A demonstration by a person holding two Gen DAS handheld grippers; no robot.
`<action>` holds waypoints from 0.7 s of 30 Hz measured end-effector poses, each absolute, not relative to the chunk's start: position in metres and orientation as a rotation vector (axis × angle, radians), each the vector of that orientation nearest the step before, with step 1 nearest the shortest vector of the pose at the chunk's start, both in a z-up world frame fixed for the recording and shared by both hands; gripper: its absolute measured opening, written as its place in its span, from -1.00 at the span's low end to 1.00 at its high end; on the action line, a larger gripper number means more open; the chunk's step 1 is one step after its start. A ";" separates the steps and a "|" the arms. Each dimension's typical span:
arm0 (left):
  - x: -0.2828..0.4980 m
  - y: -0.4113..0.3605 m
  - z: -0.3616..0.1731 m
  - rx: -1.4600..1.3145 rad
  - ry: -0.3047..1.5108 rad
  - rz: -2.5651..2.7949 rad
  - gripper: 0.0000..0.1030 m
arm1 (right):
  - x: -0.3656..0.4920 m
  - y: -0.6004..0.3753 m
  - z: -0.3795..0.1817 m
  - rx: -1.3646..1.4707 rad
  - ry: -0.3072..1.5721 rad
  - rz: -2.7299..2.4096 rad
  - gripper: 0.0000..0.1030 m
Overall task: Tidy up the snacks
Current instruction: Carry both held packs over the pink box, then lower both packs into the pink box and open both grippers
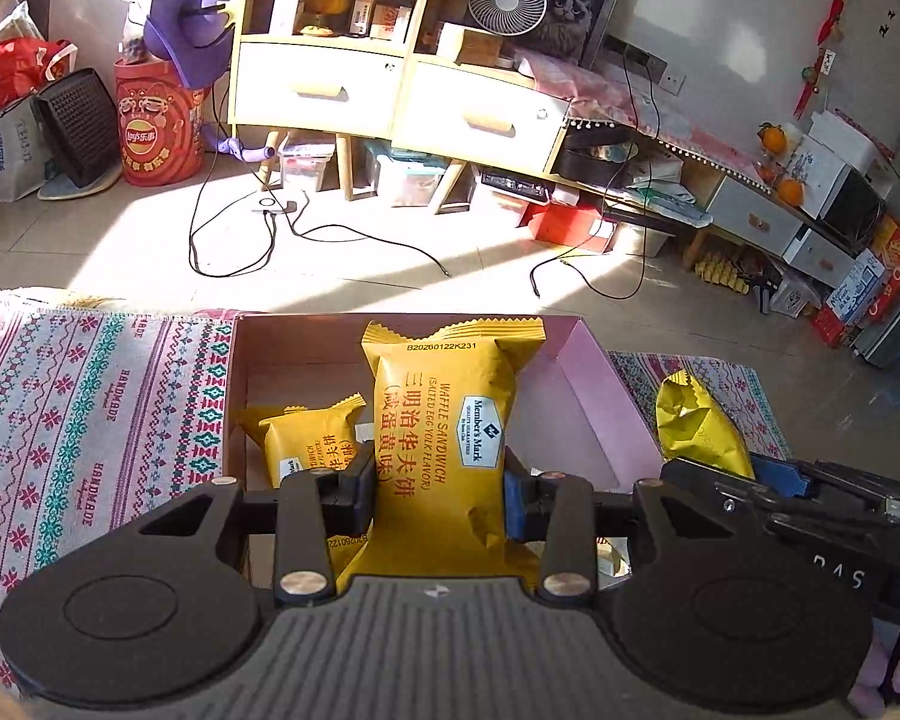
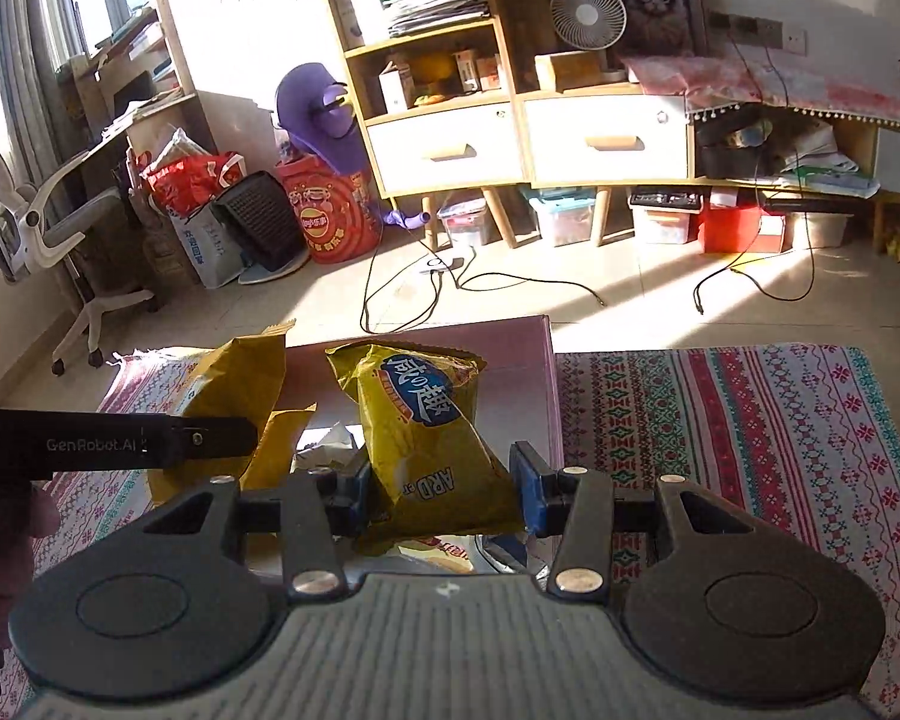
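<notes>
My left gripper (image 1: pixel 438 498) pinches a waffle sandwich packet (image 1: pixel 444 438) above the pink box (image 1: pixel 576 396), where 1 matching packet (image 1: pixel 306 438) already lies, so I judge lowering it beside that comes next, while my right gripper (image 2: pixel 438 498) clamps a yellow snack bag (image 2: pixel 426 438) crowding the box's edge over the patterned cloth (image 2: pixel 750 432).

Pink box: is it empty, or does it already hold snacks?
Not empty. One yellow waffle packet lies inside the pink box; the rest of its floor is partly hidden.
</notes>
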State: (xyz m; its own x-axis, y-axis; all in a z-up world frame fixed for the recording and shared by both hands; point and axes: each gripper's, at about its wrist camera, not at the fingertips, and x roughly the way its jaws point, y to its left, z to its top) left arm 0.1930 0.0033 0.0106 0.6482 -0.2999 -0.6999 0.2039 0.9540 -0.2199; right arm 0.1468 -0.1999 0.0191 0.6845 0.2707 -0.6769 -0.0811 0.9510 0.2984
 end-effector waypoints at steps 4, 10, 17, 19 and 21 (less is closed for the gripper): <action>0.212 -0.008 0.000 -0.085 0.851 -0.290 -0.12 | 0.159 -0.200 0.009 0.272 0.817 0.185 -0.18; 0.227 -0.017 -0.003 -0.066 0.861 -0.311 -0.12 | 0.168 -0.202 0.005 0.280 0.823 0.157 -0.18; 0.239 -0.029 -0.008 -0.091 0.895 -0.339 -0.12 | 0.171 -0.202 0.004 0.290 0.826 0.147 -0.14; 0.241 -0.032 -0.011 -0.125 0.907 -0.346 -0.12 | 0.171 -0.204 0.006 0.291 0.818 0.140 -0.08; 0.241 -0.034 -0.012 -0.143 0.906 -0.354 -0.09 | 0.170 -0.207 0.008 0.286 0.816 0.126 -0.06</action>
